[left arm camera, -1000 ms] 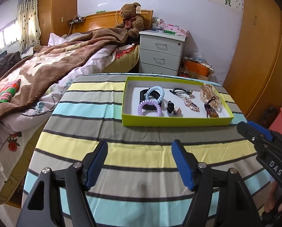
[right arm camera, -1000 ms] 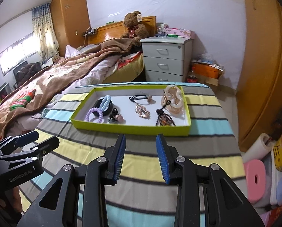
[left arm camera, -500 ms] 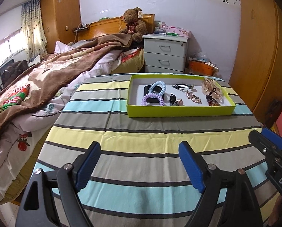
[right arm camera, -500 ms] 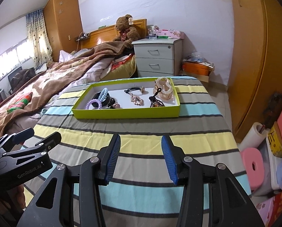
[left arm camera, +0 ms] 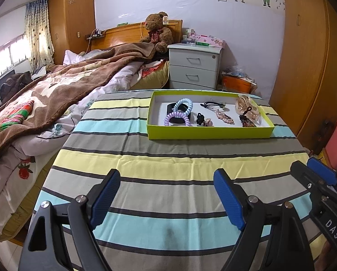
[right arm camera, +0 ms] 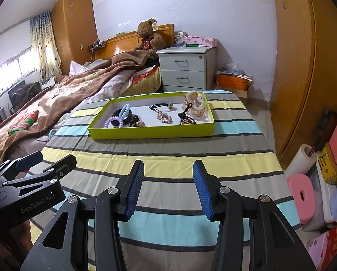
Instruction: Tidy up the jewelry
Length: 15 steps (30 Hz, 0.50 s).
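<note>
Striped tablecloth (left arm camera: 168, 176) separates both empty, parted hand-held grippers (left arm camera: 166, 194) (right arm camera: 168, 189) from the jewelry tray (left arm camera: 209, 133).

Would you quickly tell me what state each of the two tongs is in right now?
Left tongs: open, holding nothing; its jaws have just been opening over the striped tablecloth.
Right tongs: open, holding nothing; its jaws have just been opening too.

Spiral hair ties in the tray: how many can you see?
2. The blue spiral hair tie leans on a black band at the left end of the green tray; the purple spiral hair tie lies just in front of it. Others could be hidden underneath.
</note>
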{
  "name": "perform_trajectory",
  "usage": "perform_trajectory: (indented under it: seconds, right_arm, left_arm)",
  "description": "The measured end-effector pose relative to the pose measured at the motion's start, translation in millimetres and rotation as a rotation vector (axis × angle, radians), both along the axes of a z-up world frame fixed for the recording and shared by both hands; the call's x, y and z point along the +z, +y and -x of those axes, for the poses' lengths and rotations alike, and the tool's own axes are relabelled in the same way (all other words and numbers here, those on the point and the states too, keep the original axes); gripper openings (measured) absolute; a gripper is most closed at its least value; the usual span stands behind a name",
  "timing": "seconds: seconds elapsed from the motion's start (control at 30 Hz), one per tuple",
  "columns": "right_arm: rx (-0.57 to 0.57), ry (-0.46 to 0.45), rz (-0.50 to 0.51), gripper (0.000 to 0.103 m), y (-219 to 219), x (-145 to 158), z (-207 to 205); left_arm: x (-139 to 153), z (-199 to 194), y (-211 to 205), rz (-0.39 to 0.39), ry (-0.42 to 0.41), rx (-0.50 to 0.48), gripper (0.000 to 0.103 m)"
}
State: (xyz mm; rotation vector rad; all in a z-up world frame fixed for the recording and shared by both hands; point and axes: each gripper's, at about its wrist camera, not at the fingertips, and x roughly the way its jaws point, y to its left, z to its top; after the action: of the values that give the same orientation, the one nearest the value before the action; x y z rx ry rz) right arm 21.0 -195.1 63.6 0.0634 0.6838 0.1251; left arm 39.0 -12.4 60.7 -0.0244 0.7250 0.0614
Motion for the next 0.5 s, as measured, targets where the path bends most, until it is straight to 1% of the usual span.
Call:
perform_trajectory:
  seconds: [0.17, 0.2, 0.3, 0.5]
  right_arm:
    - [0.0, -0.001, 0.001, 0.046, 1.1, 0.3, 1.7]
    - [0.0, 0.0, 0.001, 0.046, 1.1, 0.3, 1.5]
    - [-0.003, 0.002, 0.0, 0.046, 1.1, 0.0, 1.3]
    - [-0.006, 0.001, 0.001, 0.046, 1.2, -0.1, 2.6]
  left_arm:
    - [0.8, 1.0, -0.5, 0.018, -0.011, -0.01, 0.088]
    - [0.9, 1.0, -1.1, 0.012, -0.014, -0.005, 0.088]
    - [1.1, -0.4, -6.3, -0.049, -0.007, 0.009, 0.088]
    - [-0.5, 0.1, -5.9, -0.013, 0.004, -0.012, 0.088]
